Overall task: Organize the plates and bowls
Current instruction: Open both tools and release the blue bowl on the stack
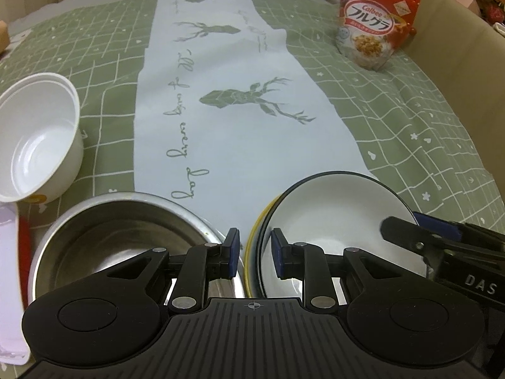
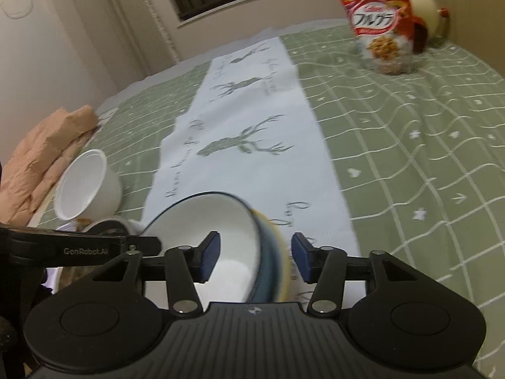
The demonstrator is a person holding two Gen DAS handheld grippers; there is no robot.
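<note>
A white bowl with a dark blue rim (image 1: 334, 208) sits nested in a yellow bowl (image 1: 251, 252) at the near edge of the table. My left gripper (image 1: 255, 252) straddles their left rim, pads slightly apart from it, open. My right gripper (image 2: 255, 257) straddles the right rim (image 2: 268, 252): one pad is inside the white bowl (image 2: 205, 221), the other stands outside the yellow bowl (image 2: 285, 252) with a gap showing, open. The nested bowls look tilted and blurred in the right wrist view. A steel bowl (image 1: 126, 240) lies just to the left. The right gripper (image 1: 419, 232) also reaches in from the right.
A white plastic bowl (image 1: 41, 135) (image 2: 85, 186) leans on its side at the left. A red cereal bag (image 1: 375, 22) (image 2: 378, 22) stands far right. A brown paper bag (image 2: 47, 148) lies at the left edge. The green checked tablecloth (image 1: 410, 120) carries a white deer runner (image 1: 236, 126).
</note>
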